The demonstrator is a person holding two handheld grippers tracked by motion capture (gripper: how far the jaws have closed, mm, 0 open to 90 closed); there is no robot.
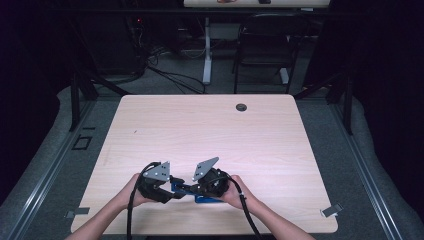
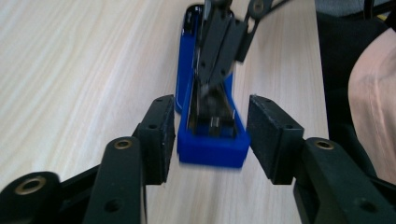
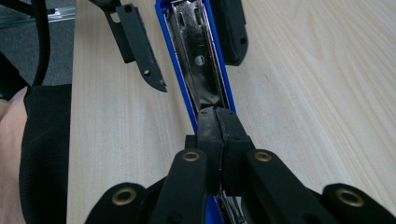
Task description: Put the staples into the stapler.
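A person works a blue stapler (image 1: pixel 200 192) at the near edge of the table (image 1: pixel 210 130), a tool in each hand. The stapler lies open, its metal staple channel (image 3: pixel 198 56) facing up. The right tool (image 3: pixel 218 122) has its jaws pressed together with their tips down in that channel near its middle; whether they pinch anything there cannot be told. The left tool (image 2: pixel 210 140) has its jaws apart, one on each side of the stapler's blunt blue end: one pad (image 2: pixel 159 135) sits just beside the plastic, the other (image 2: pixel 271 135) stands clear of it, so that end rests loose between them.

The step in hand looks like work inside the open stapler, most likely at its staple track, with the left tool set to steady the body. The next move probably calls for the left jaws to close on the blue end and hold the stapler flat while the right tool acts along the channel.

No brand, label or writing can be read on the stapler, the tools or the table.
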